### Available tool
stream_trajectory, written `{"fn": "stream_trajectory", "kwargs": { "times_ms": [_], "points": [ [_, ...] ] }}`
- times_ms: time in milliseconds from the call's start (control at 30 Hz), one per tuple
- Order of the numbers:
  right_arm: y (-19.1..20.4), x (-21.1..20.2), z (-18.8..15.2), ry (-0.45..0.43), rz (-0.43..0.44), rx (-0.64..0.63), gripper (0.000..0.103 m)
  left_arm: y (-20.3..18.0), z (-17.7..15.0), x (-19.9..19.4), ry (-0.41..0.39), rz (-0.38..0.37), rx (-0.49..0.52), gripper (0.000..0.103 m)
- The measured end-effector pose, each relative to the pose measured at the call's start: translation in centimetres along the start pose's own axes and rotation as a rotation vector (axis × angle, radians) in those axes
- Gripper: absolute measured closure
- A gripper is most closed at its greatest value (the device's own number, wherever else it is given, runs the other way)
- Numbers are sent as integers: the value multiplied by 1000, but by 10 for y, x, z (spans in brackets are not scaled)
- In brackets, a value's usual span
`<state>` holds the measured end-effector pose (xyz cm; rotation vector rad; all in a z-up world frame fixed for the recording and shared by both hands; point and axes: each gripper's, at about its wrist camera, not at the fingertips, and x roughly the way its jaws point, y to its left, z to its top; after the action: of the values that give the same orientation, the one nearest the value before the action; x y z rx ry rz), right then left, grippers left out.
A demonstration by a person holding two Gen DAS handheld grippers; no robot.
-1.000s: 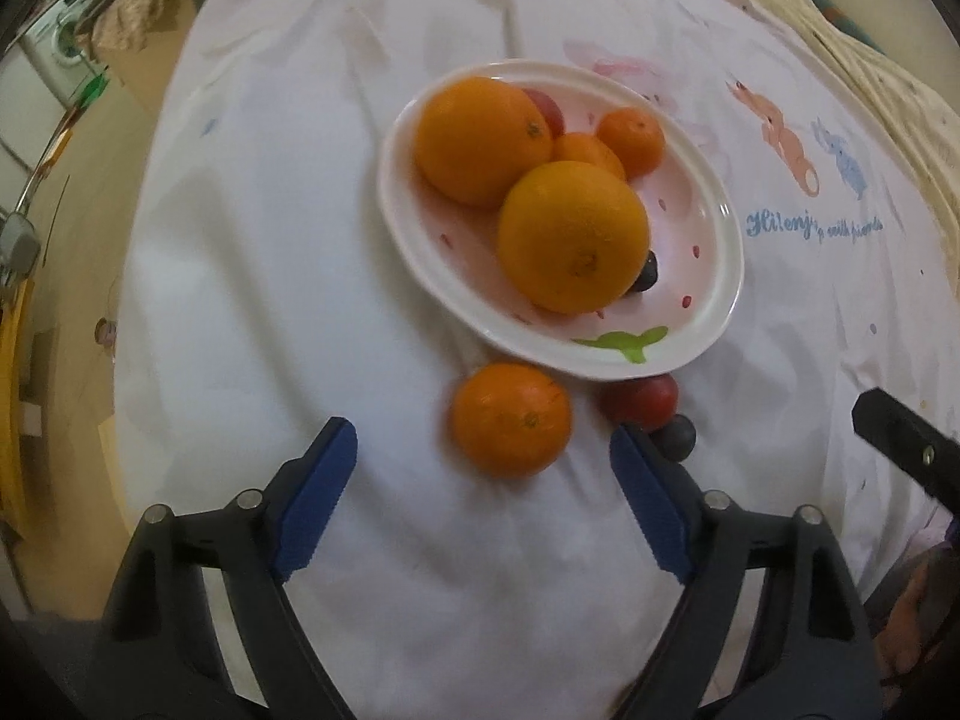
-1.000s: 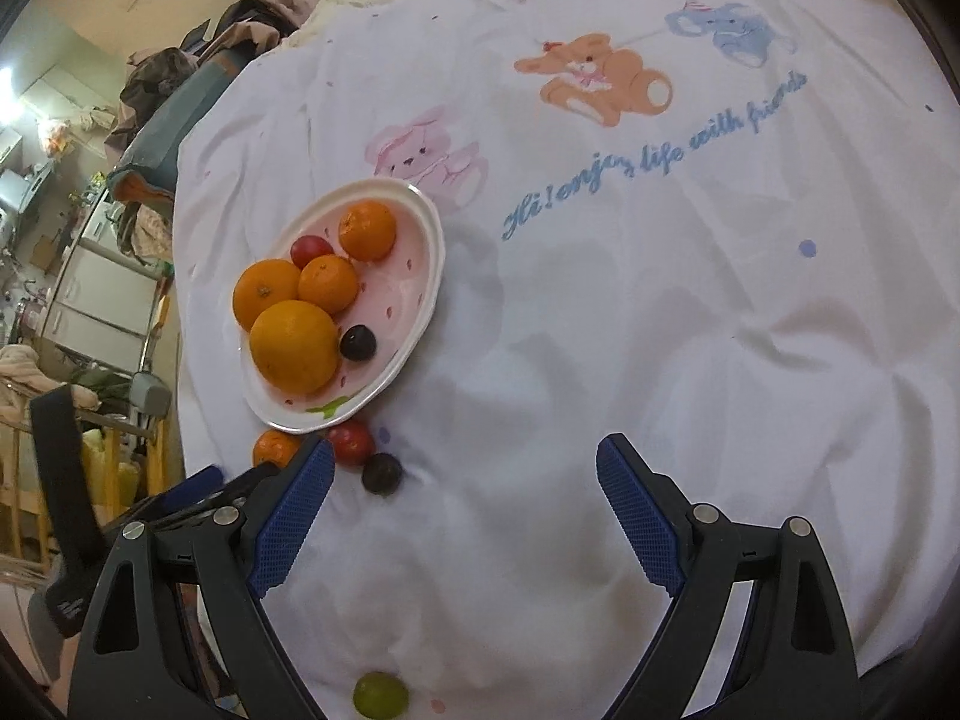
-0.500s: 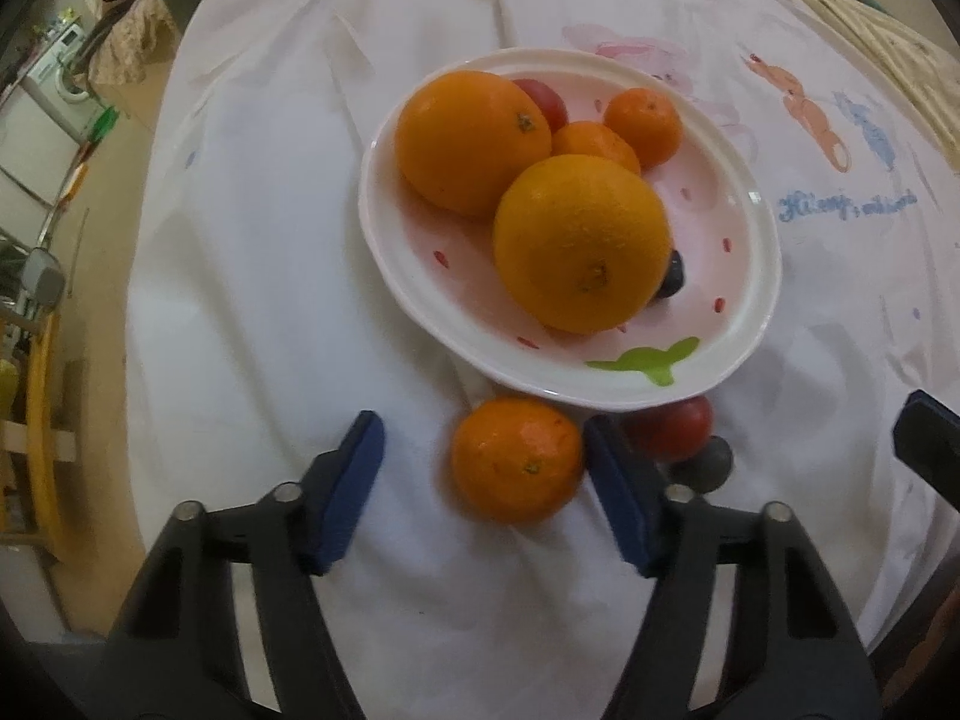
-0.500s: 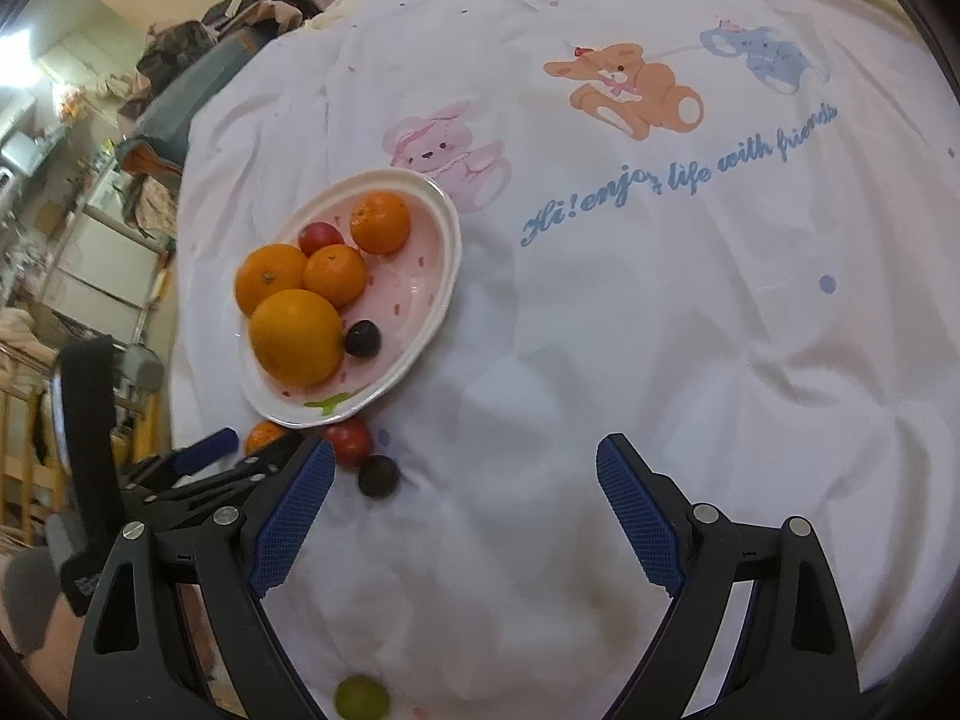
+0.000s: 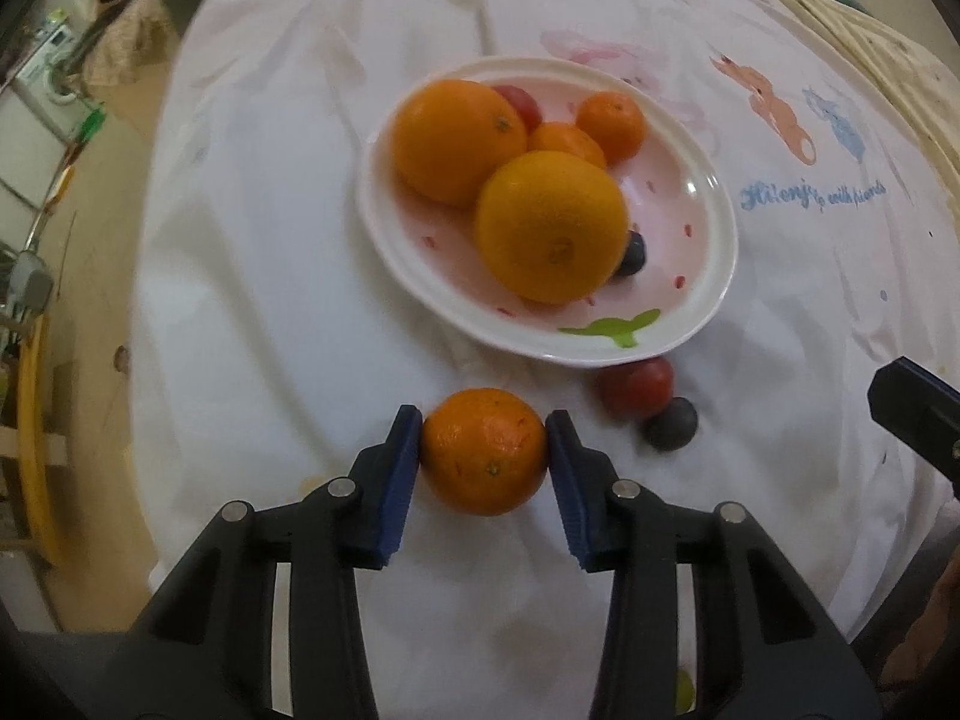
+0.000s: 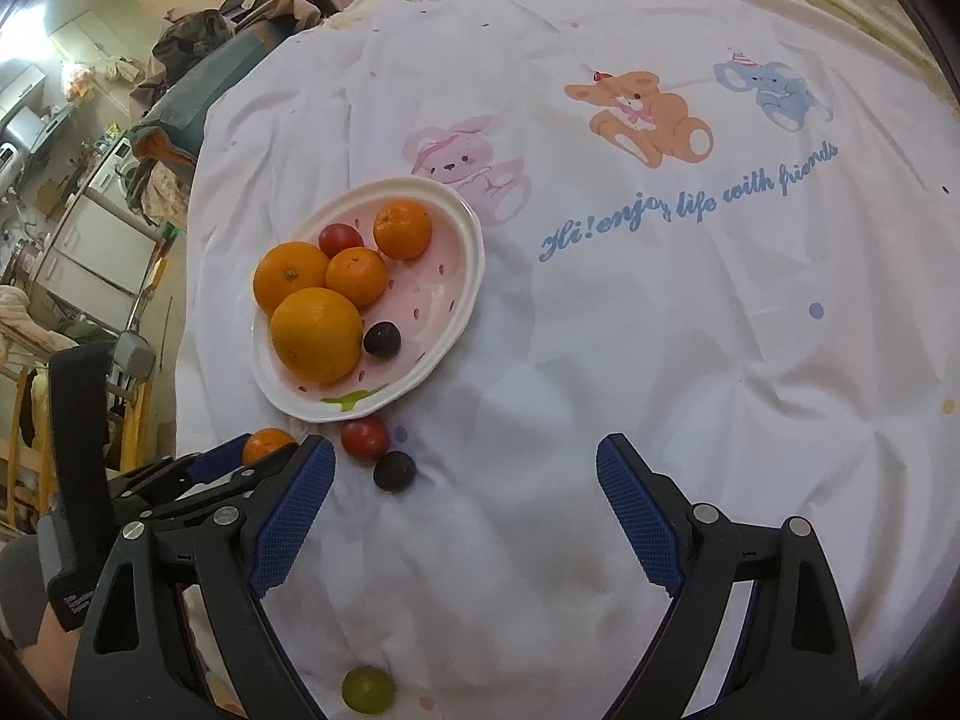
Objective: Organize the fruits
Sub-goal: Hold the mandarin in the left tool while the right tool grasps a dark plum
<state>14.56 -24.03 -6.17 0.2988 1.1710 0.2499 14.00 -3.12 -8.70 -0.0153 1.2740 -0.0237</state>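
Gripping a mandarin (image 5: 483, 450), my left gripper (image 5: 485, 443) has just closed its blue pads against the fruit's two sides on the white sheet (image 5: 252, 276), just in front of the oval fruit plate (image 5: 714, 252). A red tomato (image 5: 636, 384) and dark plum (image 5: 671, 423) lie beside it. My right gripper (image 6: 465, 483) hangs spread wide, holding nothing.

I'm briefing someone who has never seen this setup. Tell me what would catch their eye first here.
First, the left hand-held gripper, its blue pads just closed on a small orange lying on the white cloth in front of the plate. Next, the plate itself, heaped with oranges, with a red fruit and a dark fruit loose by its near rim. The right hand-held gripper is open over bare cloth.
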Motion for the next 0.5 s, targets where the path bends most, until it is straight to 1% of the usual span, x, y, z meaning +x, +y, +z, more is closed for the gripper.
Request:
{"fn": "stream_trajectory", "kwargs": {
  "times_ms": [100,233,300,367,500],
  "points": [
    [4,-4,0,-6,5,-3,12,6,0,-8,-7,-33,-33,65],
    [8,-3,1,4,9,-9,12,17,-1,-24,-41,-66,-74,65],
    [9,1,3,27,15,-15,13,23,-2,-32,-53,-83,-98,65],
    [10,4,7,51,29,-21,17,30,-2,-37,-60,-97,-119,65],
    [18,17,16,96,19,-97,20,35,2,-42,-64,-110,-149,65]
  ]
}}
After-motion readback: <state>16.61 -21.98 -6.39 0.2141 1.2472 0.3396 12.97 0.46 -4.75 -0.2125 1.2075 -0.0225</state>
